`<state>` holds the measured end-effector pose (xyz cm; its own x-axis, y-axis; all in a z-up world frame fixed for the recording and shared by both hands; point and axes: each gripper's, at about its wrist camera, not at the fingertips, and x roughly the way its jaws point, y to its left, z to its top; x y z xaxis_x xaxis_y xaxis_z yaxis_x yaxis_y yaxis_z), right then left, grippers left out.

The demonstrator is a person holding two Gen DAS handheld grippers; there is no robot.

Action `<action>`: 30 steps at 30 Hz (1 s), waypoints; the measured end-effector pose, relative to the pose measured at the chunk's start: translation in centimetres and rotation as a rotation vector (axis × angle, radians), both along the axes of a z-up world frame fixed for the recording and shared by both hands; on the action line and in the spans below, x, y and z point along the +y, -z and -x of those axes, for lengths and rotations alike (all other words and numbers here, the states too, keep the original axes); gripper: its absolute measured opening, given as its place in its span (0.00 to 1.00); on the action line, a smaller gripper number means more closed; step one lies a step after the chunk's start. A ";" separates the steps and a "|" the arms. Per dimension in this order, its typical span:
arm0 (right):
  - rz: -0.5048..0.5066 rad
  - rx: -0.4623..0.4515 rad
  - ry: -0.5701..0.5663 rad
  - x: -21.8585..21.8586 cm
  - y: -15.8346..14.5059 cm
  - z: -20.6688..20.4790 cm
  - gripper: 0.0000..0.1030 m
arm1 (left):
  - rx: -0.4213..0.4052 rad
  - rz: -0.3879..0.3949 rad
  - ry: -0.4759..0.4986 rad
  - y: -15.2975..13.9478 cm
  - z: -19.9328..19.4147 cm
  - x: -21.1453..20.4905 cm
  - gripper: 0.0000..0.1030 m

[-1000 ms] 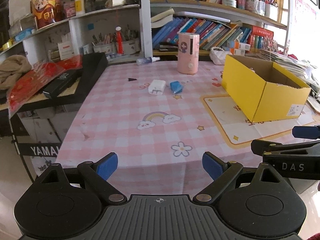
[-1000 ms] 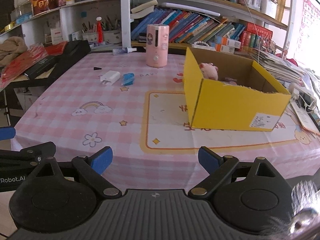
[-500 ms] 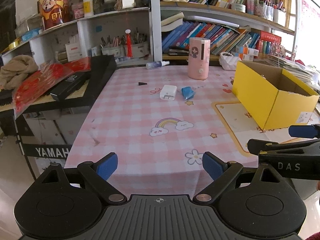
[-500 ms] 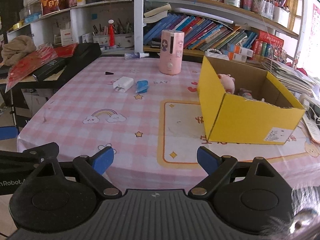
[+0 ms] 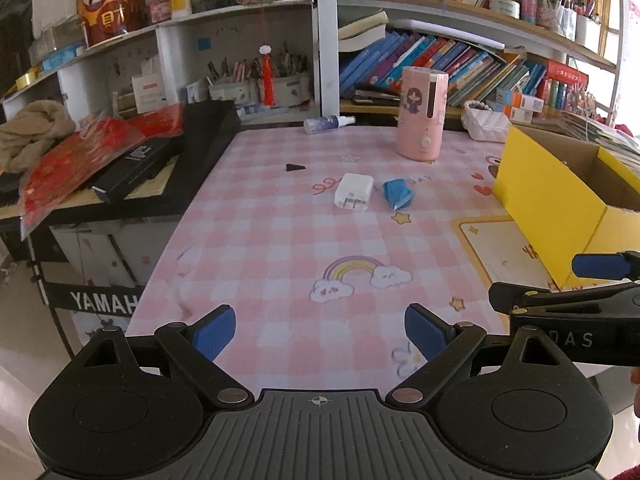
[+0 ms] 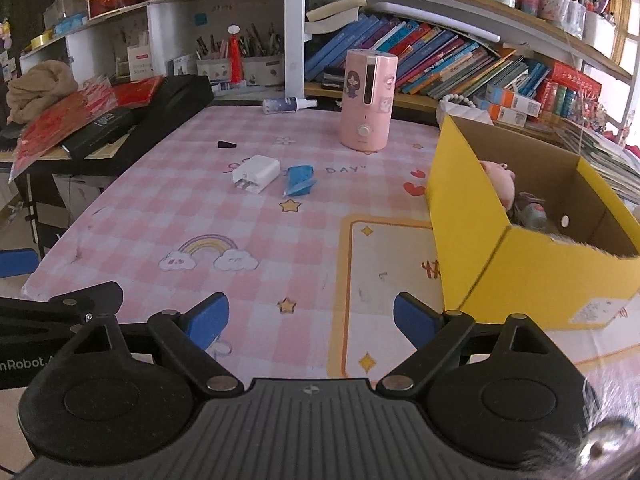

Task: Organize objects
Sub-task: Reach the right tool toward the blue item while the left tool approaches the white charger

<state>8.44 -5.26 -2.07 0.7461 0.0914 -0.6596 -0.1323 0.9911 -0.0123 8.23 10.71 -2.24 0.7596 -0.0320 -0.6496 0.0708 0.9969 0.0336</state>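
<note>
A white charger plug (image 5: 353, 191) (image 6: 256, 173) and a small blue packet (image 5: 398, 193) (image 6: 298, 180) lie side by side mid-table. A small black triangle (image 5: 295, 167) (image 6: 227, 144) lies farther left. A yellow cardboard box (image 5: 560, 196) (image 6: 532, 264) stands open at the right, with a pink toy (image 6: 502, 182) and other things inside. My left gripper (image 5: 319, 330) is open and empty over the near table edge. My right gripper (image 6: 311, 320) is open and empty beside it, to its right.
A pink humidifier (image 5: 421, 114) (image 6: 367, 105) stands at the back of the pink checked tablecloth (image 5: 280, 240), a spray bottle (image 5: 328, 123) lying behind it. A black keyboard with red packaging (image 5: 132, 160) borders the left. Bookshelves (image 6: 440, 60) line the back.
Both grippers have moved forward toward the table; the charger, packet and box appear nearer and larger. Both stay open. Nothing on the table has moved.
</note>
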 end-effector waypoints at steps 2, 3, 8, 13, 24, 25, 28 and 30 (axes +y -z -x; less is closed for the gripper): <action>0.000 0.004 0.000 -0.2 0.1 -1.1 0.87 | 0.001 0.005 -0.001 0.1 -1.2 -0.2 0.91; 0.000 0.005 0.001 -0.4 0.1 -1.7 0.87 | 0.001 0.009 -0.002 0.1 -1.8 -0.3 0.91; 0.003 0.012 0.001 -1.0 0.1 -4.6 0.87 | 0.006 0.020 -0.009 0.1 -4.3 -0.8 0.91; 0.004 0.022 -0.007 -1.5 0.2 -7.1 0.87 | 0.017 0.018 -0.015 0.3 -6.4 -1.3 0.91; -0.004 0.032 -0.025 -2.1 0.4 -11.9 0.87 | 0.028 0.015 -0.045 0.3 -10.0 -1.6 0.91; -0.005 0.031 -0.026 -2.1 0.4 -12.3 0.87 | 0.030 0.016 -0.047 0.3 -10.3 -1.6 0.91; -0.006 0.029 -0.029 -2.2 0.4 -13.4 0.87 | 0.032 0.016 -0.055 0.3 -11.0 -1.5 0.91; -0.006 0.029 -0.032 -2.3 0.5 -14.1 0.87 | 0.033 0.012 -0.058 0.4 -11.5 -1.5 0.91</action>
